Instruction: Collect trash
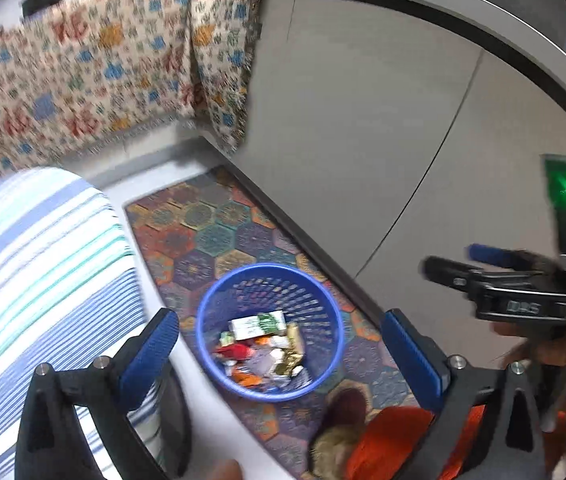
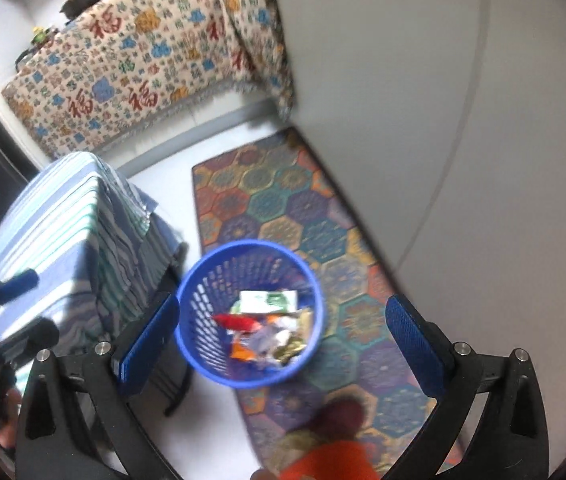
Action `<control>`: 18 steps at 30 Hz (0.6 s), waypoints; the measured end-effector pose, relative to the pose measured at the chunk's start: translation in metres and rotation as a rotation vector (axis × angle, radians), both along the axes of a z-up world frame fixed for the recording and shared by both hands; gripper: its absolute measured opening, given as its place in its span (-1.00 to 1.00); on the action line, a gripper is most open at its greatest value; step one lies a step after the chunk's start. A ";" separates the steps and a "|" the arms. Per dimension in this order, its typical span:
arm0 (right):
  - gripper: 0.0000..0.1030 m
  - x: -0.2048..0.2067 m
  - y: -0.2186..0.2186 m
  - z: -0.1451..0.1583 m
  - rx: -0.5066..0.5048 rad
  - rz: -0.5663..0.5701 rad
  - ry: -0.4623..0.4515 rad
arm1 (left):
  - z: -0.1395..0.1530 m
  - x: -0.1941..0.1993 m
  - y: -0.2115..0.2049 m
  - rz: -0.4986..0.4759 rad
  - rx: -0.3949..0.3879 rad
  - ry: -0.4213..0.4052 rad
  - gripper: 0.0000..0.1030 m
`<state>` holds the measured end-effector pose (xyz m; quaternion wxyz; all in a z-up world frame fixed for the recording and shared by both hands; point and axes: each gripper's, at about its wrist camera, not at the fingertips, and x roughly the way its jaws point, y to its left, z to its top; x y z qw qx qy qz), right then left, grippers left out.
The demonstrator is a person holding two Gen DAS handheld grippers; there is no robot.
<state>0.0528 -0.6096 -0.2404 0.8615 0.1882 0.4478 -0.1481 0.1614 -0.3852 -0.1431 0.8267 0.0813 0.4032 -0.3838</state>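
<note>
Striped cloth: blue, white and green stripes draped over a low piece of furniture, left side of both views.
Patterned drape: cream fabric with red characters, upper left.
Left gripper: jaws spread wide, blue pads either side of the basket below, nothing between them.
Basket: blue perforated plastic, standing on the rug's edge, centre of the left wrist view.
Trash: wrappers and a white-and-green carton lying in the basket's bottom.
Rug: hexagon pattern, running diagonally along a grey cabinet front.
Right gripper: jaws wide apart and empty above the basket in its own view; right edge of the left wrist view.
Orange garment: lower centre, part of the person.
</note>
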 end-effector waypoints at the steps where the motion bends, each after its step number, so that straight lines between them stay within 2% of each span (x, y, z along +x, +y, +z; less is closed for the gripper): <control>1: 1.00 -0.011 0.005 0.006 -0.017 -0.010 -0.001 | 0.005 -0.010 0.004 0.019 0.019 -0.029 1.00; 4: 1.00 -0.043 0.021 0.021 -0.036 -0.030 -0.025 | 0.017 -0.036 0.010 0.067 0.085 -0.109 1.00; 7: 1.00 -0.066 0.038 0.033 -0.062 -0.041 -0.028 | 0.024 -0.058 0.013 0.053 0.106 -0.138 1.00; 10: 1.00 -0.086 0.052 0.043 -0.078 -0.039 -0.042 | 0.027 -0.068 0.024 0.070 0.085 -0.111 1.00; 13: 1.00 -0.102 0.064 0.048 -0.087 -0.049 -0.037 | 0.031 -0.072 0.034 0.058 0.043 -0.037 1.00; 18: 1.00 -0.118 0.079 0.048 -0.080 -0.056 -0.023 | 0.042 -0.082 0.044 0.078 0.072 -0.079 1.00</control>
